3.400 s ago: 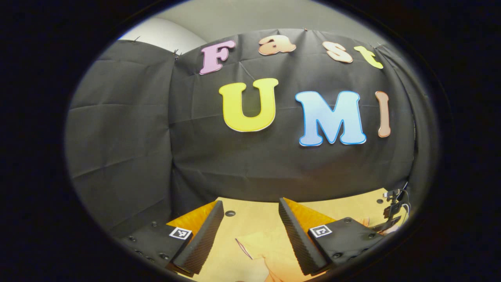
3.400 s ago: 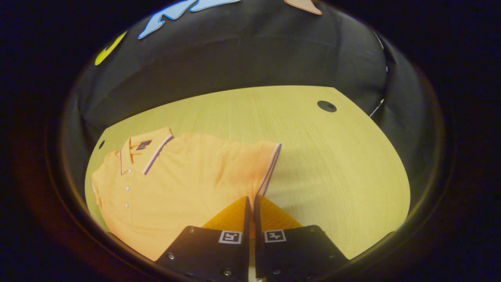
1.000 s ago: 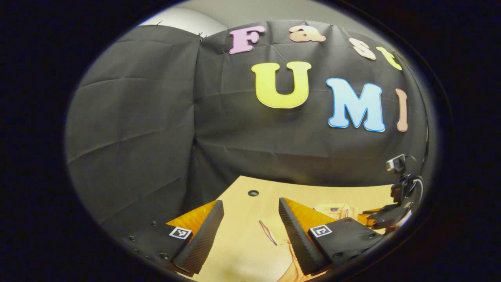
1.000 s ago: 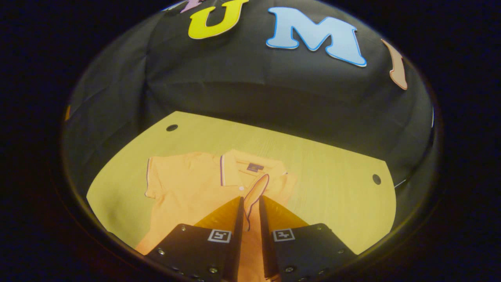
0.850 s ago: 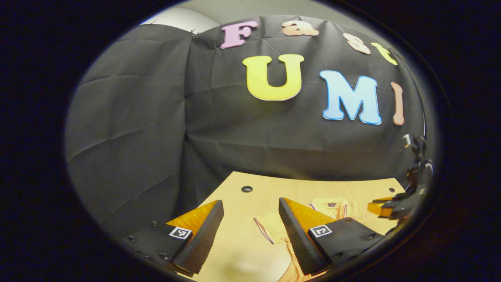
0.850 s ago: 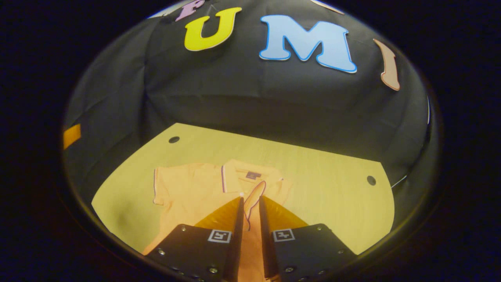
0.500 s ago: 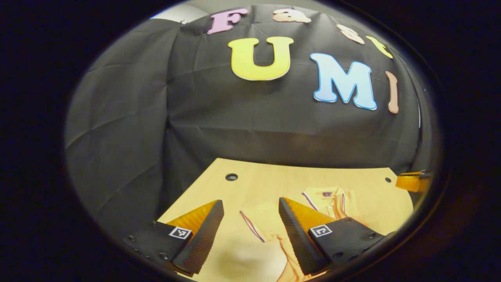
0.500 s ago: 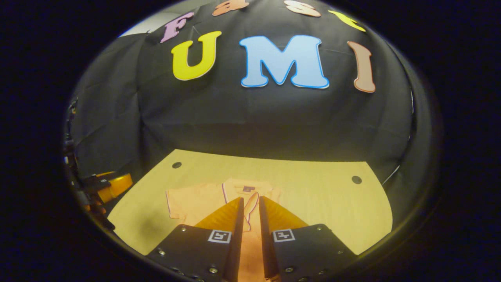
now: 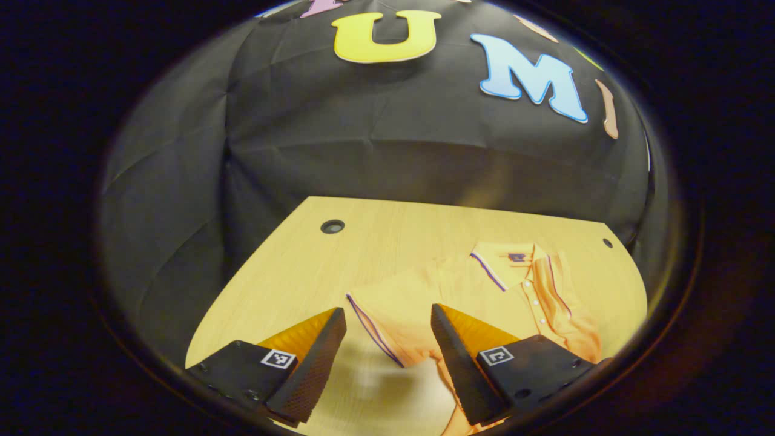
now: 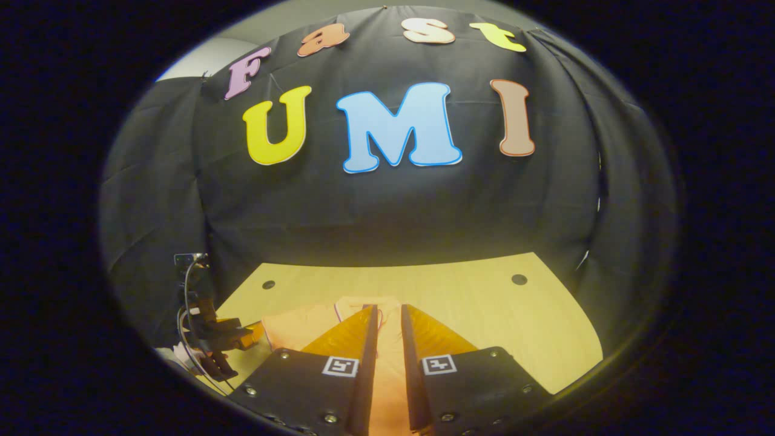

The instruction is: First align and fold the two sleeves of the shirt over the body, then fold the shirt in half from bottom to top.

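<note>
Your left gripper [image 9: 387,339] has its jaws wide apart, nothing between them, and it sits above the near left part of the wooden table [image 9: 284,272]. The orange polo shirt [image 9: 460,290] lies flat on that table, front up, collar [image 9: 508,266] toward the far side and the button placket [image 9: 536,303] running back toward you. In the left gripper view the shirt's left sleeve [image 9: 381,321] is spread out to the side, and its striped cuff edge falls in the gap between your fingers, nearer the right finger [image 9: 451,357]; whether that finger touches the cloth can't be told. The fold along the shirt's right side, past the placket, reads as the other sleeve laid over the body, but that part is small and squeezed at the lens edge, so treat it as uncertain. Your right gripper [image 10: 387,315] has its jaws nearly together with a narrow slot left open; orange shirt cloth shows through the slot, and can't tell if the fingers pinch it or just sit above it. In the right gripper view the left gripper also shows, low at the left edge of the table. Round holes [image 9: 332,226] sit near the table's far corners.
</note>
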